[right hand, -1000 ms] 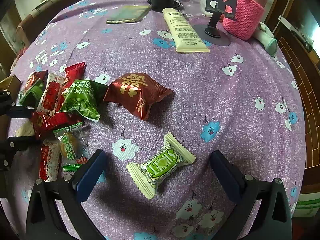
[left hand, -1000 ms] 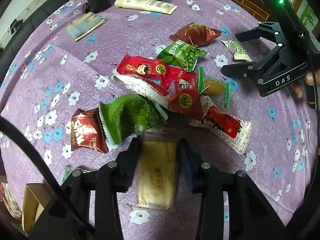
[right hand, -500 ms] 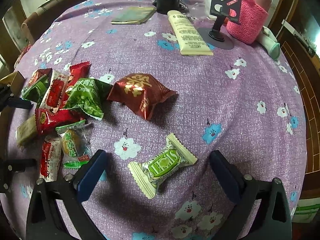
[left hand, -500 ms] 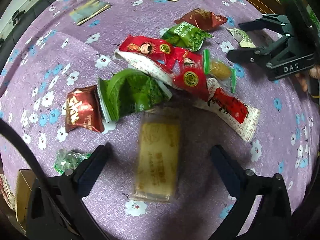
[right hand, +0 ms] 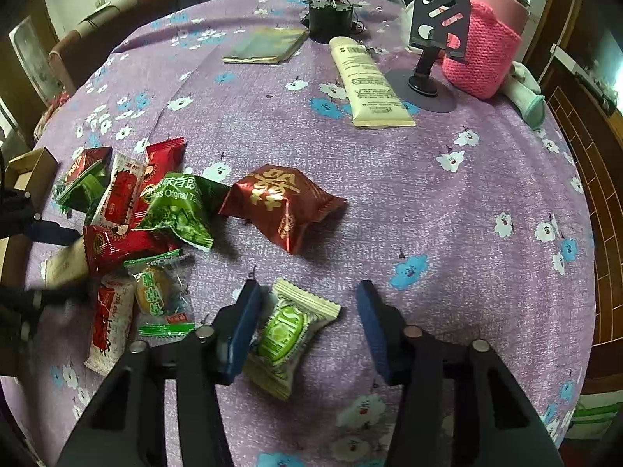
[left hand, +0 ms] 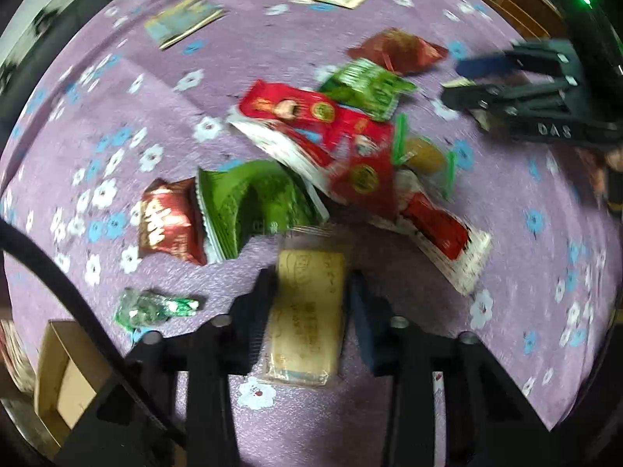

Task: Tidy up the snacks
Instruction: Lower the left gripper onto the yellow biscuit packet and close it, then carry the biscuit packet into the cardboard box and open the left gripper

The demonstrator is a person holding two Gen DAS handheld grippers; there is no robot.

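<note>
Left gripper (left hand: 309, 295) has just been closing and clamps the tan rectangular biscuit packet (left hand: 305, 315) for lifting from the near side of the pile; right gripper (right hand: 307, 325) has just been closing around the cream-and-green wrapped candy (right hand: 288, 334), far-right pad clear, not yet gripping.

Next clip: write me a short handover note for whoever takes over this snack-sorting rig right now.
Left gripper: jaws have just been closing, now clamped on the tan biscuit pack, which is at the near edge of the snack pile.
Right gripper: jaws have just been closing around the cream-and-green candy; one pad touches it, the other is still apart.
Cardboard box sits at the table's left edge.
Done: nothing visibly sorted.
Left: finish both picks, then sort the pile and the dark red pouch.
</note>
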